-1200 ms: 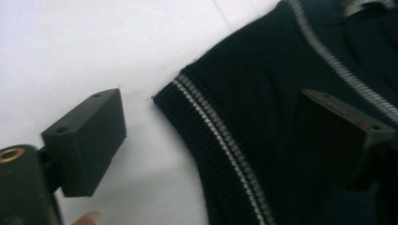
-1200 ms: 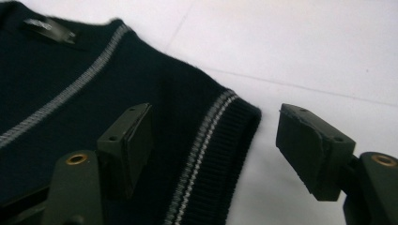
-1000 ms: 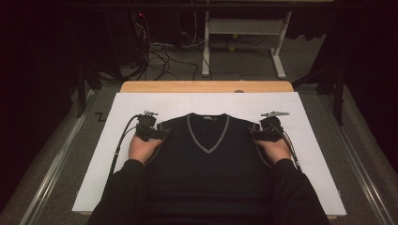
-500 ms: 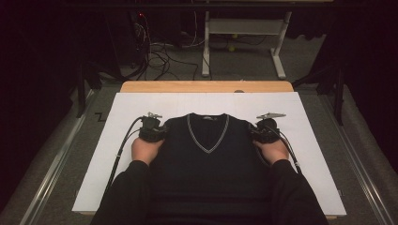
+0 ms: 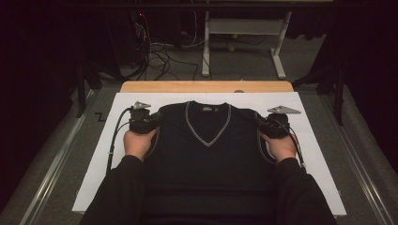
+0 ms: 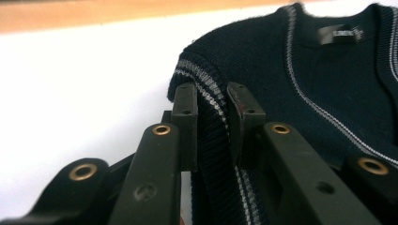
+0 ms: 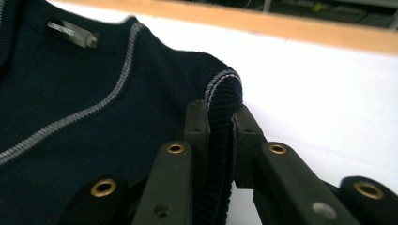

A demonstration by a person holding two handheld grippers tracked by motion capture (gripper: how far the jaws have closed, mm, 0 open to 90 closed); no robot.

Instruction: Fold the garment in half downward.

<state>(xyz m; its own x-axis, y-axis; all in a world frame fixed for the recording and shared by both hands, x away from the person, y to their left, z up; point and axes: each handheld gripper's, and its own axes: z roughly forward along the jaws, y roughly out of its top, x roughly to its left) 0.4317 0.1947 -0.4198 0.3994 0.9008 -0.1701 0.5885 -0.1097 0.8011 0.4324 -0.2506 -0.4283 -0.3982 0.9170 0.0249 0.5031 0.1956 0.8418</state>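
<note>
A dark navy sleeveless V-neck vest [image 5: 206, 154] with grey trim lies flat on the white sheet [image 5: 324, 154], collar at the far side. My left gripper [image 5: 154, 123] is at the vest's left armhole. In the left gripper view its jaws have just been closing and the gripper [image 6: 213, 115] is shut on the striped armhole edge of the vest [image 6: 291, 79]. My right gripper [image 5: 263, 125] is at the right armhole. Its jaws have just been closing too, and the gripper [image 7: 219, 124] pinches the ribbed edge of the vest [image 7: 94, 93] below the shoulder.
The sheet covers a wooden table whose far edge [image 5: 206, 86] shows. Metal rails [image 5: 56, 159] run along both sides. Behind the table are floor cables [image 5: 159, 51] and a white desk frame [image 5: 244, 33]. Bare sheet lies left and right of the vest.
Both grippers have shut on the armhole edges and risen a little, lifting the vest's shoulder edges off the sheet.
</note>
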